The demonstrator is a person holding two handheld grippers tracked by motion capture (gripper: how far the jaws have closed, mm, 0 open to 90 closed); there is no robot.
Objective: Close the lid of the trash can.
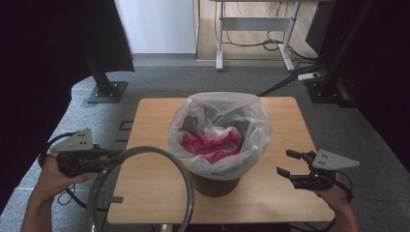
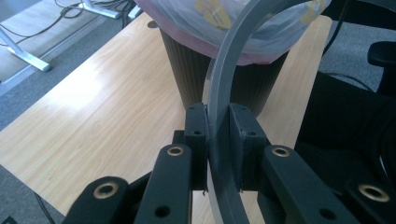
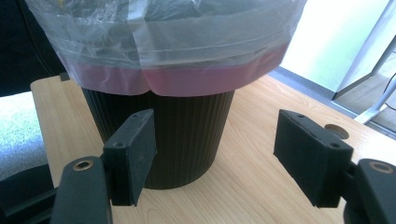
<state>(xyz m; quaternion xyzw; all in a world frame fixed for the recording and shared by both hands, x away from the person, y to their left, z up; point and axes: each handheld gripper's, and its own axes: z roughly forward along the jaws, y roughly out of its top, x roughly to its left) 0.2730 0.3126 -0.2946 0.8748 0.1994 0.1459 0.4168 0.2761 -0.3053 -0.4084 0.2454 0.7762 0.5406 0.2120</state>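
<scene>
A dark ribbed bin [image 1: 215, 186] stands in the middle of the wooden table [image 1: 150, 113]. A clear plastic bag [image 1: 220, 128] is draped over its rim, over a pink liner [image 3: 187, 84]. My left gripper [image 1: 118, 155] is at the table's left edge, shut on a grey ring [image 1: 159, 151] that hangs over the front left corner, beside the bin. In the left gripper view the ring [image 2: 222, 84] runs up between the jaws of the left gripper [image 2: 219, 135] toward the bin [image 2: 187, 70]. My right gripper [image 1: 287, 162] stands open to the right of the bin [image 3: 187, 135], jaws empty.
A white desk frame [image 1: 220, 43] and cables [image 1: 270, 46] lie on the floor behind the table. Black stand bases [image 1: 107, 92] sit at the far left and far right. Dark curtains flank both sides. A black chair [image 2: 383, 51] stands by the table's front.
</scene>
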